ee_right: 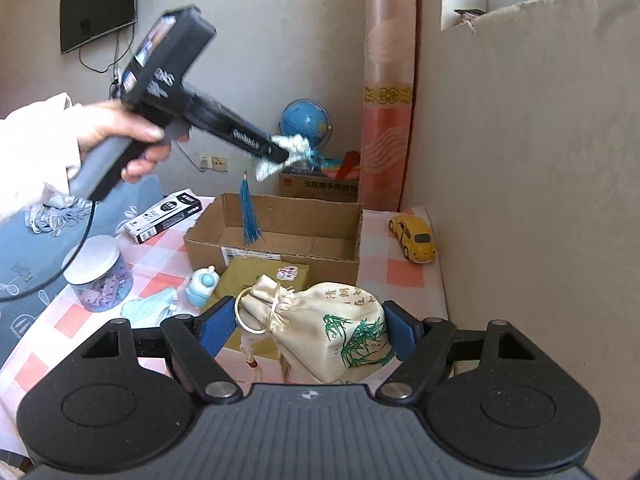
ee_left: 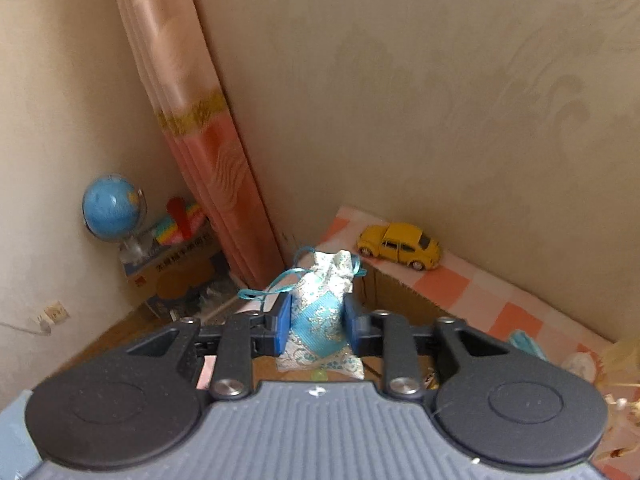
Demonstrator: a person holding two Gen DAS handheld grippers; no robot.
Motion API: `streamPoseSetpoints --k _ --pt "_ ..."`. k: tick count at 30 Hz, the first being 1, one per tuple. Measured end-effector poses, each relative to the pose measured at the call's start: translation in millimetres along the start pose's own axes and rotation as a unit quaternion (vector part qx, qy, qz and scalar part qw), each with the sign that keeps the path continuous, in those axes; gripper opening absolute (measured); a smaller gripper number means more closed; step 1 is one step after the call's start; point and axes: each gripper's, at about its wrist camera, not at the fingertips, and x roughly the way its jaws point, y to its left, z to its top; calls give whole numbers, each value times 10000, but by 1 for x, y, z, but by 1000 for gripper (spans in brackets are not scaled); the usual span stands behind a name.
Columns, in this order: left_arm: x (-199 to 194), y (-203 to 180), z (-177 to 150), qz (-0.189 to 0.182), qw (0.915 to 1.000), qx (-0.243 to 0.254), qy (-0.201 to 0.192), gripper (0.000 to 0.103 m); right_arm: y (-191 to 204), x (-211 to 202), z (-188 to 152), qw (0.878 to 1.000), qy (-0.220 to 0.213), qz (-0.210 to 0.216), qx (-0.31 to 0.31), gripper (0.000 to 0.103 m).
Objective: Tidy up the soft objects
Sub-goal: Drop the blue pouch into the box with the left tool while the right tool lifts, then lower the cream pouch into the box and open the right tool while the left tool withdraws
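My left gripper [ee_left: 317, 322] is shut on a small blue-and-white drawstring pouch [ee_left: 320, 312] and holds it in the air above the open cardboard box [ee_left: 400, 294]. In the right wrist view the left gripper [ee_right: 280, 152] and the pouch [ee_right: 294, 148] hang over the box [ee_right: 276, 236], with the pouch's blue tassel [ee_right: 250, 216] dangling into it. My right gripper [ee_right: 306, 330] stands with its blue pads on either side of a cream drawstring bag with green bamboo print [ee_right: 332, 332] that lies on the checked cloth [ee_right: 404, 272]; the jaws are wide apart.
A yellow toy car [ee_right: 416, 238] stands by the padded wall at the right. Left of the box lie a black-and-white carton [ee_right: 166, 216], a clear jar [ee_right: 100, 276], a face mask [ee_right: 148, 308] and a small blue figure [ee_right: 202, 286]. A yellow flat box [ee_right: 264, 280] lies in front.
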Motion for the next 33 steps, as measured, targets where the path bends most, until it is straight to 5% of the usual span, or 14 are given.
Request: streamPoseSetpoints --k 1,3,12,21,33 --pt "6 -1 -4 -13 10000 -42 89 56 -2 2 0 10000 12 1 21 82" --pt "13 -1 -11 94 9997 -91 225 72 -4 4 0 10000 38 -22 39 82" --pt "-29 -2 -45 111 9993 -352 93 92 -7 10 6 9999 65 -30 71 82" --pt "-127 -38 -108 413 9969 -602 -308 98 -7 14 39 10000 -47 32 59 82" --pt "-183 -96 -166 848 9926 -640 -595 101 1 62 118 10000 -53 -66 49 82"
